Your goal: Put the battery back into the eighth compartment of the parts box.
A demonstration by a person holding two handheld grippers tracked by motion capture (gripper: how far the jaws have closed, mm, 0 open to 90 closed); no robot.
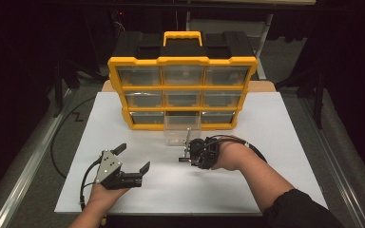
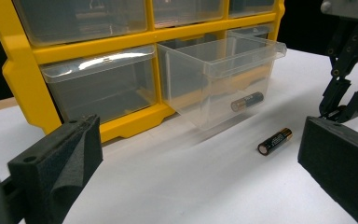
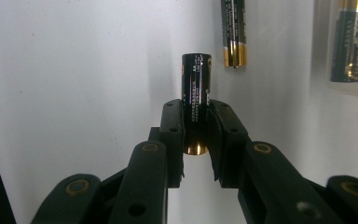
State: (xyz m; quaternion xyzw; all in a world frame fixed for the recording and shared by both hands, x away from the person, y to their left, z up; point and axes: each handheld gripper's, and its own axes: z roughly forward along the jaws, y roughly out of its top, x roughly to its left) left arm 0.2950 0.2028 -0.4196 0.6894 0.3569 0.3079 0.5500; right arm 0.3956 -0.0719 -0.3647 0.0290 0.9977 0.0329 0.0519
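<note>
Batteries number three: one black battery [image 3: 196,88] pinched between the pads of the right claw [image 3: 196,133] just above the white worktop [image 1: 275,142], a second battery [image 2: 274,141] lying loose on the worktop just in front of the pulled-out clear drawer [image 2: 221,79], and a third battery [image 2: 247,101] inside that drawer. Left claw [image 1: 134,158] rests well apart with its jaws spread and nothing between them. Yellow organiser [image 1: 182,61] holds nine clear drawers in three rows of three, the bottom middle one drawn out.

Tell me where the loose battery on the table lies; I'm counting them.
In the left gripper view the loose battery lies on the white table, just in front of the pulled-out clear drawer, near the right gripper.
</note>
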